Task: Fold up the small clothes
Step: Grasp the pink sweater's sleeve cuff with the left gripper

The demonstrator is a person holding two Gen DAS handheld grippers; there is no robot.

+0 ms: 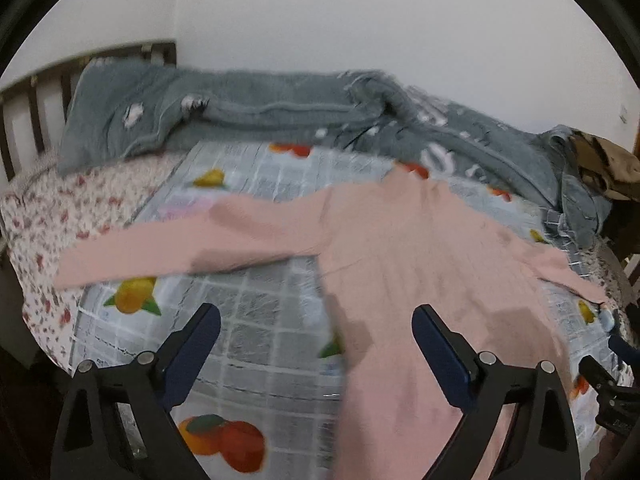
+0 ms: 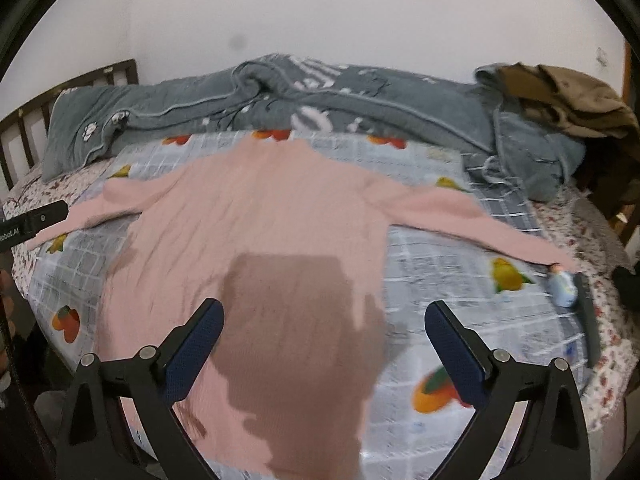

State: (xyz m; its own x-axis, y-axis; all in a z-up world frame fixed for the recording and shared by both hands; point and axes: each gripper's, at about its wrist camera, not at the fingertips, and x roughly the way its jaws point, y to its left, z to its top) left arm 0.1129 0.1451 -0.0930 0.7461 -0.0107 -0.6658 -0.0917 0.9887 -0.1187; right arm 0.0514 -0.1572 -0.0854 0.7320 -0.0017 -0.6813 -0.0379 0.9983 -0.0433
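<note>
Pink long-sleeved knit top spread flat on fruit-print bedcover, sleeves apparently outstretched. Left tool and right tool held released above hem, nothing grasped.

- left gripper: black angular frame, dark-blue textured pads, silver pivot screws
- right gripper: same build; white lettering on the left gripper's black finger

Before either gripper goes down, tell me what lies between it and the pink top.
Nothing visible. The left gripper and right gripper are both open above the pink top, spread flat on the fruit-print sheet.
</note>
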